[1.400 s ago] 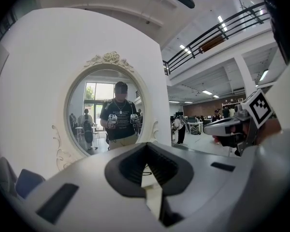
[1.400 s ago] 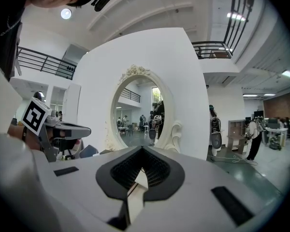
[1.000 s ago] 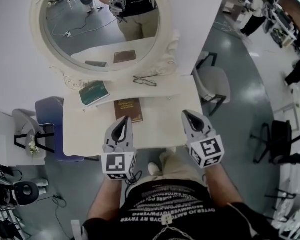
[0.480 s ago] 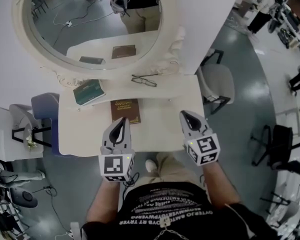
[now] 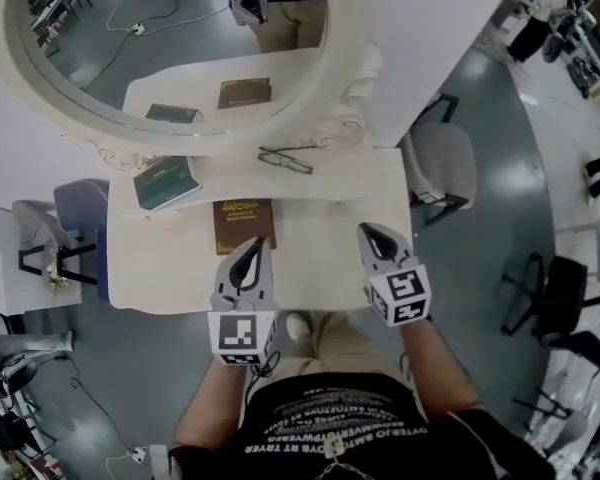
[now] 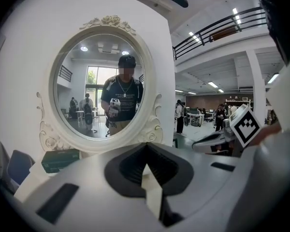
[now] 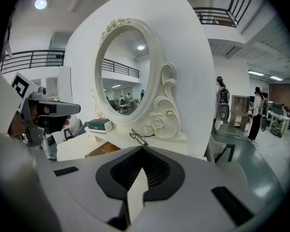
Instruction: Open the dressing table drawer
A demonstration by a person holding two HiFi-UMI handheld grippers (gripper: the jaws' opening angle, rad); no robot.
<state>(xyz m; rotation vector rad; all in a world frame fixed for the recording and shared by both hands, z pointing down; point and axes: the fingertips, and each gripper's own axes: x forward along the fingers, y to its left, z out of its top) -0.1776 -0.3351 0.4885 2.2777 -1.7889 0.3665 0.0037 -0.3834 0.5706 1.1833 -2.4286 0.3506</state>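
Head view: you stand at the front edge of the dressing table (image 5: 325,268); no drawer juts past that edge, and its front sits below the top, hidden from here; so the drawer reads as closed and the task as not yet started. Your left gripper (image 5: 254,253) hangs over the near part of the top, just in front of the brown book (image 5: 243,225); your right gripper (image 5: 372,236) hangs over bare top, well apart from the glasses (image 5: 285,158); neither touches anything.

Left gripper view: the 2 jaws are pressed together with nothing between them; ahead you see only the mirror (image 6: 99,81) and the tabletop, no drawer front or handle.

Right gripper view: these jaws are also pressed together and empty; they look across the tabletop toward the mirror frame.

What is left, by my reading, is everything: bring 1 gripper below the top edge, find the drawer pull, spread the jaws, grip it, and draw it toward you.
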